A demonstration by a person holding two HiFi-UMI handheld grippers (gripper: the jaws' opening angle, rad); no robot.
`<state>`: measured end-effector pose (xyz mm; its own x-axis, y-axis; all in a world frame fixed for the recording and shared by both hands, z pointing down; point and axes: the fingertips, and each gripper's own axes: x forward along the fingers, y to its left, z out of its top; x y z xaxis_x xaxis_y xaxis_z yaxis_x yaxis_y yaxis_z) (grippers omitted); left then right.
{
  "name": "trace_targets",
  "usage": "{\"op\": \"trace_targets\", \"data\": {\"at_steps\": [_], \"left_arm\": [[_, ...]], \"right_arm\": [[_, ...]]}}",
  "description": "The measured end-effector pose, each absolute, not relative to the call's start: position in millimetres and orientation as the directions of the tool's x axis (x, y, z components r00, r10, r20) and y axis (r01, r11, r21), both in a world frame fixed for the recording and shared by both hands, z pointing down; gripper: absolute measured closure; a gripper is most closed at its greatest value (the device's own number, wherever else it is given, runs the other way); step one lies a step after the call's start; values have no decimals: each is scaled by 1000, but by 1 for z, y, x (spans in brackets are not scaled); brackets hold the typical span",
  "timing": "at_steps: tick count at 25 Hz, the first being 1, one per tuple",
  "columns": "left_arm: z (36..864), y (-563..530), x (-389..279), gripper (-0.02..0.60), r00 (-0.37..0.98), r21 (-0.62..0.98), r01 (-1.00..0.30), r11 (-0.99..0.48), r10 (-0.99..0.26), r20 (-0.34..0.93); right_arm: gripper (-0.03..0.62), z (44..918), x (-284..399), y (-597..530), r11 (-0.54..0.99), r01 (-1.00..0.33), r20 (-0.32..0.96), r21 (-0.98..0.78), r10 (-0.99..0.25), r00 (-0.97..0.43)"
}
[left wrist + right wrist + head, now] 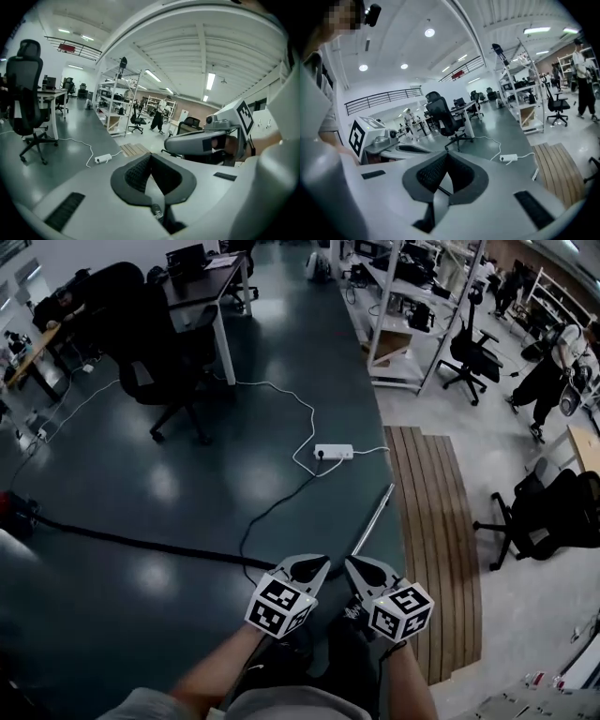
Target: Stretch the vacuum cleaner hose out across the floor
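Note:
The black vacuum hose [141, 542] lies in a long line across the dark floor, from the red vacuum body [9, 510] at the left edge towards my feet. Its metal wand [372, 519] rests on the floor ahead, by the wooden boards. My left gripper [323, 563] and right gripper [350, 562] are raised side by side close to my body, well above the hose. Both are shut with nothing between the jaws. The left gripper view shows its own closed jaws [150, 155]; the right gripper view shows the same [446, 153].
A white power strip [334, 452] with white and black cables lies mid-floor. A black office chair [155, 362] and a desk [211, 287] stand at the back left. Wooden boards [441, 540], shelving [412, 306], more chairs and a person [553, 371] are to the right.

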<state>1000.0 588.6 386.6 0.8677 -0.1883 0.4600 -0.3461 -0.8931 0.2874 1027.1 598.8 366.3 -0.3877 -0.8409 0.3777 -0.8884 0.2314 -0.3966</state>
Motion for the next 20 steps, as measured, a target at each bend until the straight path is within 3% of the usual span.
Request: {"op": "trace_targets", "data": {"at_steps": [4,9,20], "left_arm": [[334,595,955,574,851,243,-440,-864,-315,420],[285,602,924,574,826,223,-523,-823,-424,371],[188,628,946,574,738,130,-668,-733,-631,238]], "right_arm": [[588,301,982,593,369,-858,274,-359,-837,-474],[588,253,940,604,487,-812,233,-321,-791,-566],[588,187,954,646,630,-720,163,-289,-709,-686]]}}
